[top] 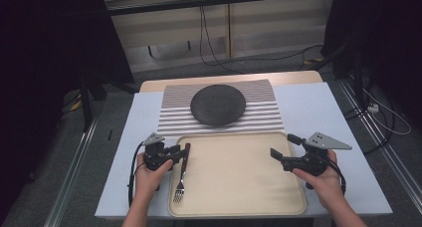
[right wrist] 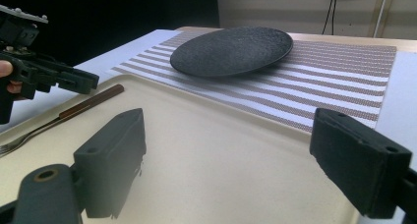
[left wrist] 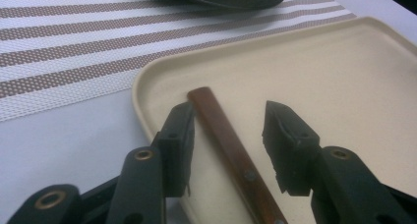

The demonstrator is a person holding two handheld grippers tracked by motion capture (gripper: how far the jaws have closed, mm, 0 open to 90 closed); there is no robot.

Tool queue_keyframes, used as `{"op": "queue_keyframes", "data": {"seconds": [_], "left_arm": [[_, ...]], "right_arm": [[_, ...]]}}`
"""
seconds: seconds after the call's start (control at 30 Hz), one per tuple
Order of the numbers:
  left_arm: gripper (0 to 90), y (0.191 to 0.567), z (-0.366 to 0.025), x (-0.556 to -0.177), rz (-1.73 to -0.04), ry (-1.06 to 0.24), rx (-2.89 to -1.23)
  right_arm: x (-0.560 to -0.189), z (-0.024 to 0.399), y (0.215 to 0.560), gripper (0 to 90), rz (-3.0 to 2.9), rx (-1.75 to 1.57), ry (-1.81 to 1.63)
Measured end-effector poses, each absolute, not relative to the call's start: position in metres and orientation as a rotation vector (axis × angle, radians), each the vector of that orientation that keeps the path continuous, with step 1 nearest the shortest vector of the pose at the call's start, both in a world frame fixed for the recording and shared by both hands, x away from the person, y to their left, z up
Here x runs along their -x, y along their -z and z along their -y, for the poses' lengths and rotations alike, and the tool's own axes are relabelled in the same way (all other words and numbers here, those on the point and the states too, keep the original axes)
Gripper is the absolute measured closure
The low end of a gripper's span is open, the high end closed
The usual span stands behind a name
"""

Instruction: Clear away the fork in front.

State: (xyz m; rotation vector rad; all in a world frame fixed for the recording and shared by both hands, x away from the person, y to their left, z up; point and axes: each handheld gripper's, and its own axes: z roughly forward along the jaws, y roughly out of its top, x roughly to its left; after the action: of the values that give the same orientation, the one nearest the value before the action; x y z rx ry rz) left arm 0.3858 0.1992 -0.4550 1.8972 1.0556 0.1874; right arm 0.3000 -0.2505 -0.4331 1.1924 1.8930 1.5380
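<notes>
Here the left gripper [top: 180,151] sits at the left rim of the shallow beige plastic tray [top: 239,197], its two black jaws spread apart on either side of the brown wooden handle of a metal fork [top: 182,172]. In the left gripper view the handle [left wrist: 231,145] runs up between the jaws; the left-hand jaw looks to be just beside or touching the handle's end, though I cannot tell which, and the other jaw stands clear of it with bare tray between. The fork lies flat in the tray along its left edge, tines toward the person.

The right gripper [top: 282,148] hovers over the right side of the tray with its jaws spread wide, holding nothing and touching nothing that can be seen; the right gripper view shows only bare tray floor [right wrist: 236,165] between them.

Counted: one tray, one fork, one round black stoneware plate [top: 218,104], one brown-and-white striped woven placemat [top: 263,115], two grippers, two hands. The plate rests on the middle of the placemat, which lies just beyond the tray's far edge on the white table [top: 308,107].

The whole middle and right of the tray are bare. White table margins stay free on both sides of the placemat and the tray, narrowest at the near edge.
</notes>
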Motion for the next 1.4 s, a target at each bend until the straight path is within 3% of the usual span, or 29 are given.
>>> {"op": "queue_keyframes", "data": {"seconds": [0.43, 0.8, 1.4], "left_arm": [[32.4, 0.434, -0.213, -0.372, -1.014, -0.254, -1.822], [21.2, 0.423, -0.223, -0.361, -0.972, -0.293, -1.858], [15.7, 0.42, -0.248, -0.346, -0.968, -0.308, -1.878]], "right_arm": [[-0.298, 0.257, 0.432, 13.5, -1.895, -1.2, -1.507], [-0.291, 0.256, 0.431, 13.5, -1.953, -1.146, -1.454], [-0.279, 0.269, 0.437, 13.3, -2.006, -1.149, -1.407]]}}
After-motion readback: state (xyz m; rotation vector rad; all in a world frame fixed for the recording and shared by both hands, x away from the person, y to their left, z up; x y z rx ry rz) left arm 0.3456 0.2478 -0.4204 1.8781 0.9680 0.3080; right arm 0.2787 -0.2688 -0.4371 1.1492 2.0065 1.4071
